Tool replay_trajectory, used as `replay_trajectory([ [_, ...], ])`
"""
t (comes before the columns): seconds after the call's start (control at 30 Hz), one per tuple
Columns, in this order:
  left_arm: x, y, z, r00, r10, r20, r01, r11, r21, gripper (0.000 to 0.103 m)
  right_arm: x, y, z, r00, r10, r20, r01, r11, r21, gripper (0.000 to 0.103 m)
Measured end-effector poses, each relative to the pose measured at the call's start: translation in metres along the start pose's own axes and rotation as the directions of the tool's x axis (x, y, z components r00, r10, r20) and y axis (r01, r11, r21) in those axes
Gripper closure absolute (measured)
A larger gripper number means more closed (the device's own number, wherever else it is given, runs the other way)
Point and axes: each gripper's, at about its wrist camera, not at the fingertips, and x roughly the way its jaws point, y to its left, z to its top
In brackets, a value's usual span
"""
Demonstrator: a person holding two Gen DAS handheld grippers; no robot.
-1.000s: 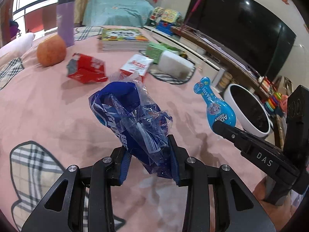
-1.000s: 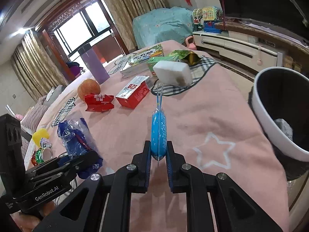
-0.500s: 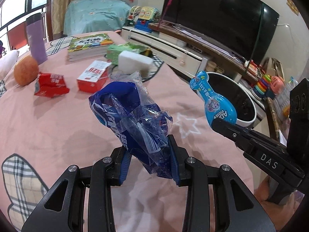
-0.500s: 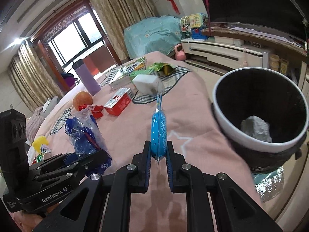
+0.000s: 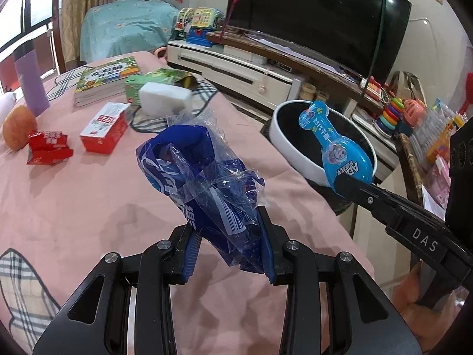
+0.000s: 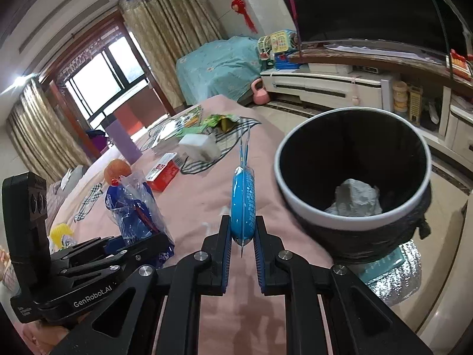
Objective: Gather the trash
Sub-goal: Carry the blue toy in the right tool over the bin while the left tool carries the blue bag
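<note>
Trash bin (image 6: 351, 222) now larger, right of frame: both loads carried nearer. Left gripper (image 5: 229, 254) pinching blue plastic bag (image 5: 204, 183); right gripper (image 6: 243, 236) pinching blue snack packet (image 6: 243, 198). Drop pending.

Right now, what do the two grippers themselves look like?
Both are matte black, angular linkages with silver screw heads and blue ribbed pads. The right gripper has "DAS" in white on its side. The left gripper reads "GenRobot.AI" and carries a black boxy block. No sleeves or cables show.
</note>
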Motion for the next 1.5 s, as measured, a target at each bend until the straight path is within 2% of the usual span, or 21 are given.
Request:
replay_trajectory([
  [0.57, 0.017, -0.056, 0.020, 0.999, -0.047, -0.015, 0.048, 0.995, 0.086, 0.069, -0.025, -0.046, 0.009, 0.997, -0.056, 0.046, 0.053, 0.997, 0.062, 0.089],
  [1.5, 0.049, -0.087, 0.056, 0.997, -0.068, -0.037, 0.073, 0.989, 0.130, 0.069, -0.022, -0.078, 0.021, 0.994, -0.107, 0.033, 0.103, 0.991, 0.089, 0.089],
])
